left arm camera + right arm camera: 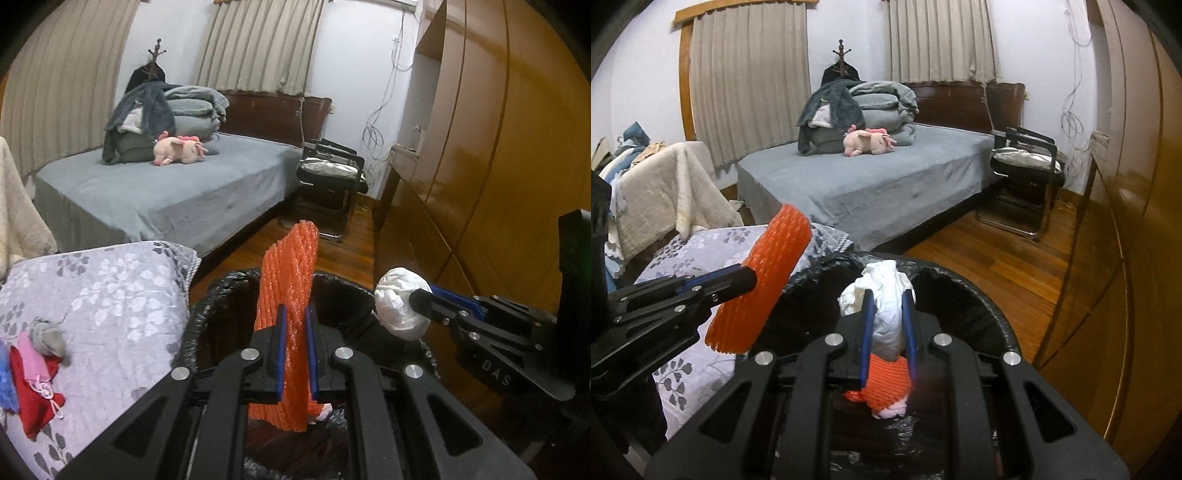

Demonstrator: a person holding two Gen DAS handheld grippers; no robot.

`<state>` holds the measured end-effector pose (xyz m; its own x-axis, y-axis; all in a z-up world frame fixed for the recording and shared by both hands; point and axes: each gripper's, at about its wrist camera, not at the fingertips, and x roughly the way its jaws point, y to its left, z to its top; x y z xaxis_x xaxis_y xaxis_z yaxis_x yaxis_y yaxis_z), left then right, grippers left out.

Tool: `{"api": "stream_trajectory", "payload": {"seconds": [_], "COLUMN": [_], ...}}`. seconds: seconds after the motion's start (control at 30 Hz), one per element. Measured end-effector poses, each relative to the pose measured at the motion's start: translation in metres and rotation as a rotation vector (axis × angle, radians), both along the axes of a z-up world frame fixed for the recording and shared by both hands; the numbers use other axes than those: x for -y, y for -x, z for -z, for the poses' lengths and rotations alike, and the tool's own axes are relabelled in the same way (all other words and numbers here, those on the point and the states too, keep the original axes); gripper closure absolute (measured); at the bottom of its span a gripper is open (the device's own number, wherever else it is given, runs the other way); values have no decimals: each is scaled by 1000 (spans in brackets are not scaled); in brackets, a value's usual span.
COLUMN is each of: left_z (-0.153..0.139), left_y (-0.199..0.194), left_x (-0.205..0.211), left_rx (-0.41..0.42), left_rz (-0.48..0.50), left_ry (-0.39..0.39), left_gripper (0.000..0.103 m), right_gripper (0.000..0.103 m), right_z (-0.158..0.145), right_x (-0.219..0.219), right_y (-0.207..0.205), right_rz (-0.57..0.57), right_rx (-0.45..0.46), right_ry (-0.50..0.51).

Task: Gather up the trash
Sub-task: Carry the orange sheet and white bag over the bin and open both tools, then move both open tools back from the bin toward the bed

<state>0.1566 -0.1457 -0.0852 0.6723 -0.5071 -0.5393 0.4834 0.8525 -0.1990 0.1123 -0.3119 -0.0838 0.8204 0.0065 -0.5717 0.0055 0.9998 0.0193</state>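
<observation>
Both grippers loaded, poised over the bin (218, 291).

Left gripper (295, 354): jaws clamped on an orange foam net (291, 280), which stands upright between the pads, its lower end hanging inside the bin mouth. Right gripper (888, 332): jaws clamped on a white paper wad (882, 306), held above the bin's opening.

Step in hand, as judged: the drop. Both pieces of trash sit above the black liner (960, 291), so the carry looks about done. Next move calls for parting the jaws with each piece clear inside the rim; the net is tall and light, so it may catch on the rim or on a pad unless lowered a little first.

Views differ:
- Right wrist looks down into the bin and shows another orange net (886, 380) with a pink scrap (892, 411) on the bottom. It also shows the net side-on, tilted.
- Left wrist shows the wad from the side, near the rim's right edge, and small cloth pieces (35, 384) on the floral cover (110, 295) beside the bin.
</observation>
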Motion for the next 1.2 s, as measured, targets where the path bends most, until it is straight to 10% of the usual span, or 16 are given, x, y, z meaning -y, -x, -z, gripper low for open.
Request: {"api": "stream_trajectory", "payload": {"seconds": [0.4,0.73,1.2], "left_z": [20,23,4], "left_y": [-16,-10,20], "left_x": [24,-5,-115], "left_rx": [-71,-82,2], "left_rz": [63,3,-238], "left_ry": [-3,7,-71], "left_gripper": [83,32,10], "right_gripper": [81,16,6], "right_z": [19,17,-9], "right_x": [20,20,-31], "right_y": [-3,4,1], "right_rz": [50,90,-17], "right_rx": [-49,-19,32], "right_ry": [1,7,-51]}}
